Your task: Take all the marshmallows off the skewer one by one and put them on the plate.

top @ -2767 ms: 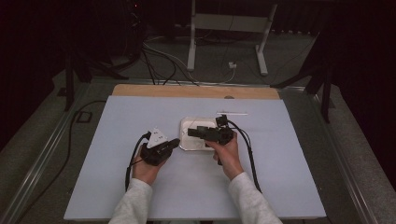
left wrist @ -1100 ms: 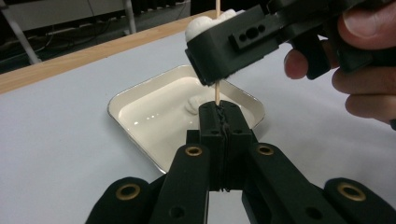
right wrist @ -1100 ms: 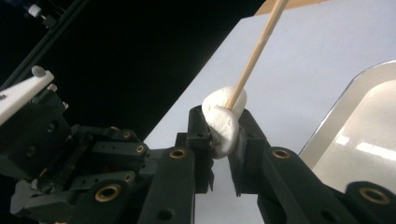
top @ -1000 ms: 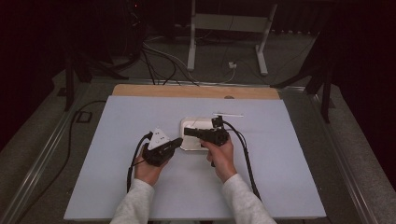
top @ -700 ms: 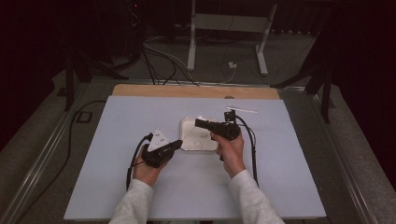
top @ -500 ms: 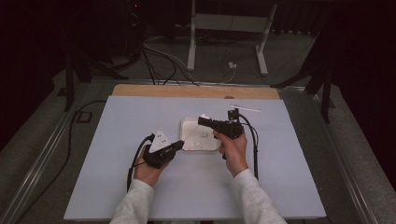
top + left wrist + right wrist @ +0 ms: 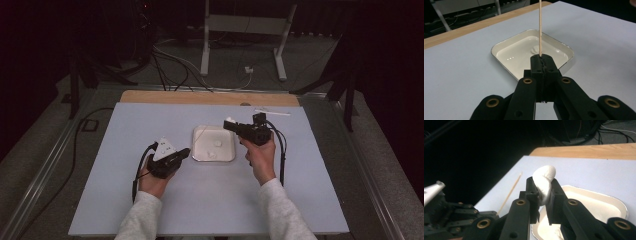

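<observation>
A shallow white tray (image 7: 197, 145) sits mid-table with two small white lumps (image 7: 218, 143) in it. Left of the tray, my left gripper (image 7: 185, 151) is shut on a thin wooden skewer (image 7: 540, 27) that stands upright from the jaw tips (image 7: 541, 58); the tray's rim (image 7: 499, 48) lies just beyond. Above the tray's right edge, my right gripper (image 7: 229, 122) is shut on a soft white marshmallow-like piece (image 7: 544, 182), squeezed between the jaws (image 7: 541, 187). In the right gripper view, the skewer (image 7: 510, 192) and left gripper (image 7: 449, 220) show at lower left.
The pale blue table cover (image 7: 150, 125) has bare room on all sides of the tray. A wooden strip (image 7: 210, 97) runs along the far edge. A thin white stick (image 7: 272, 112) lies at the back right. Cables and stand legs (image 7: 205, 50) are on the floor beyond.
My right gripper has lifted off the tray and moved right and away with the white piece in its jaws. The left gripper has stayed put with the skewer.
</observation>
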Demonstrator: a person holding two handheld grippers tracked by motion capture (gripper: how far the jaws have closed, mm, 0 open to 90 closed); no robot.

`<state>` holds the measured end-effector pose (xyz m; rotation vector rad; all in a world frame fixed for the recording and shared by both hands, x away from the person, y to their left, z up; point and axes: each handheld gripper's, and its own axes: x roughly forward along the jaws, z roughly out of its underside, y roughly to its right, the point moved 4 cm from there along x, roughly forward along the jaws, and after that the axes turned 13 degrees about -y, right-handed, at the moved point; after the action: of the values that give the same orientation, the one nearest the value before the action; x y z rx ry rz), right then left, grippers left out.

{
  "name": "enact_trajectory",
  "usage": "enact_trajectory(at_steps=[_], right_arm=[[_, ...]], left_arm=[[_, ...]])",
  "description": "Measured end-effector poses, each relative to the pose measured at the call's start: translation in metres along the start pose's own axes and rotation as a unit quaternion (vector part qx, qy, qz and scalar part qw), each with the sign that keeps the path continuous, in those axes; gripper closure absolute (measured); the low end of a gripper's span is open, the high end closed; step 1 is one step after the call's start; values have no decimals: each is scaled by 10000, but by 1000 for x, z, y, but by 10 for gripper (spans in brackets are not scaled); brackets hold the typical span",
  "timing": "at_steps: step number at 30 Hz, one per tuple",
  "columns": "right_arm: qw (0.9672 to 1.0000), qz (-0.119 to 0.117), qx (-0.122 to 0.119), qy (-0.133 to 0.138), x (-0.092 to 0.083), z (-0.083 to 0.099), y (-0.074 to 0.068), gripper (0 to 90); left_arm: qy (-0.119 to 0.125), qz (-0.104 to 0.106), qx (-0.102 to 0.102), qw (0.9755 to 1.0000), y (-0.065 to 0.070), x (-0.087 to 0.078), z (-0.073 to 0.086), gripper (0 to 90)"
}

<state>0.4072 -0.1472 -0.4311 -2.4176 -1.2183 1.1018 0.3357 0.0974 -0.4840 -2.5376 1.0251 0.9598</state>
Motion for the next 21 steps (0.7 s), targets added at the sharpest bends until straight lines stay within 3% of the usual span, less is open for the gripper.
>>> enact_trajectory(at_steps=[12, 21], right_arm=[[9986, 386, -94, -355, 14, 17, 14, 802], [9956, 691, -180, -613, 23, 29, 21, 795]], left_arm=[[65, 36, -186, 9998, -4, -1, -1, 900], [52, 66, -245, 9997, -4, 0, -1, 900]])
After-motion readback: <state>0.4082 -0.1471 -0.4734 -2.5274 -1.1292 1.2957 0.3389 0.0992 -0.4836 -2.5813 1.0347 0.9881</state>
